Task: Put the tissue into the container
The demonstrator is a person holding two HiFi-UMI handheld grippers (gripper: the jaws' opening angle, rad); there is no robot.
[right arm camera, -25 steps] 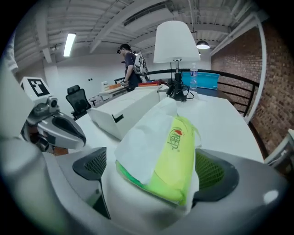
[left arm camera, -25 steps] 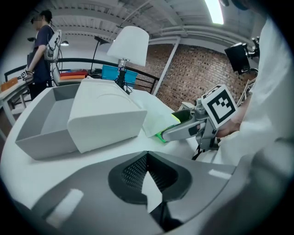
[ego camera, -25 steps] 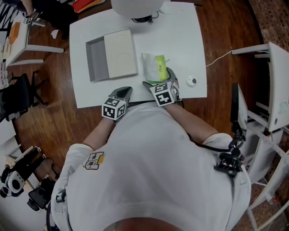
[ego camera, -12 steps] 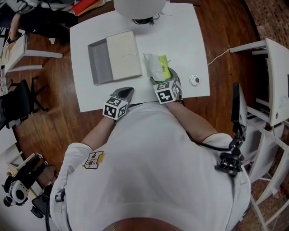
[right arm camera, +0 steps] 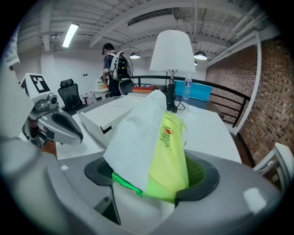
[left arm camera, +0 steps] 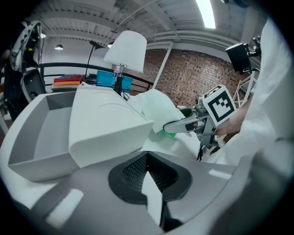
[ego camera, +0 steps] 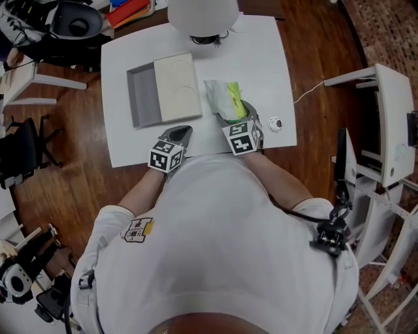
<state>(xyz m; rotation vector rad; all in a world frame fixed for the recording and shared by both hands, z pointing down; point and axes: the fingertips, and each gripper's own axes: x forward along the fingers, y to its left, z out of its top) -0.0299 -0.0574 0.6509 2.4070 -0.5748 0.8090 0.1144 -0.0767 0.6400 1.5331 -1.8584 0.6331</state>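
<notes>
1. A white table (ego camera: 261, 59) holds a grey container (ego camera: 139, 98), a tissue pack (ego camera: 225, 98), the base of a white lamp (ego camera: 202, 13) and a small round object (ego camera: 275, 124) near the right edge.
2. The container is a shallow tray. Its white lid (ego camera: 177, 83) covers the right part, and the left part lies uncovered.
3. The tissue pack, white with a yellow-green wrapper, lies on the table just to the right of the container, outside it.
4. The right gripper (ego camera: 234, 119) reaches from the near edge of the table to the near end of the pack.
5. In the right gripper view its jaws are closing with the pack's near end (right arm camera: 151, 151) between them. Dark mesh padding shows on both sides of the pack, so the pads do not look pressed against it.
6. The left gripper (ego camera: 177, 134) rests at the near edge of the table, just in front of the container and to the left of the right gripper.
7. In the left gripper view its jaws are drawn together, with only a thin sliver of table showing between them, and they hold nothing.
8. That view looks at the container's near corner, with the lid (left arm camera: 105, 128) close in front.
9. A person (right arm camera: 112, 62) with a backpack stands far behind the table.
</notes>
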